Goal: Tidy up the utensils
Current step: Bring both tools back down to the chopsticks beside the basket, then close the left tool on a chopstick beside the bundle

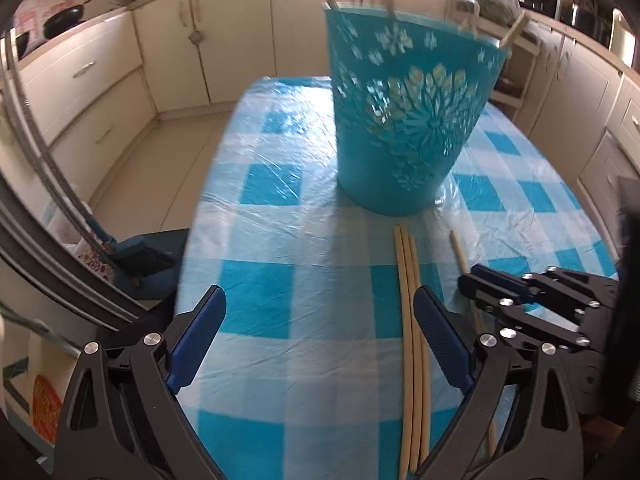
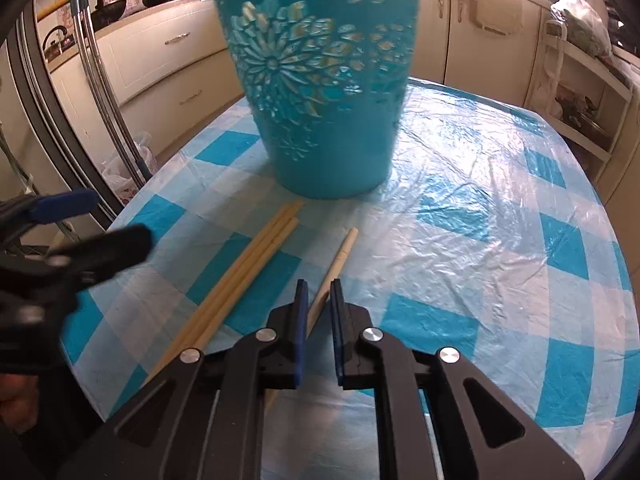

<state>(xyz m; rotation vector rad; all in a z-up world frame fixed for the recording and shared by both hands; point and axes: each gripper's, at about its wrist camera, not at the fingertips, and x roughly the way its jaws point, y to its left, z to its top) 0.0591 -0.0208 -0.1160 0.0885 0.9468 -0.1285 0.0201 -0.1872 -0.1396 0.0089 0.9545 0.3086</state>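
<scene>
On checkered table (image 2: 480, 240): right tool (image 2: 319, 308) clenched around single chopstick (image 2: 340, 254); left tool (image 1: 320, 344) spread wide beside three chopsticks (image 1: 412, 320); teal basket (image 1: 404, 120) upright behind.

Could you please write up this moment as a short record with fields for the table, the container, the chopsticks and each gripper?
surface: table under a blue and white checked cover
container: teal cut-out basket, upright, some chopsticks already in it
loose group: three chopsticks lying side by side in front of the basket
single chopstick: lies apart, to the right of the group
left gripper: open, right finger beside the group, holding nothing
right gripper: nearly closed around the single chopstick; firm grip cannot be told
</scene>
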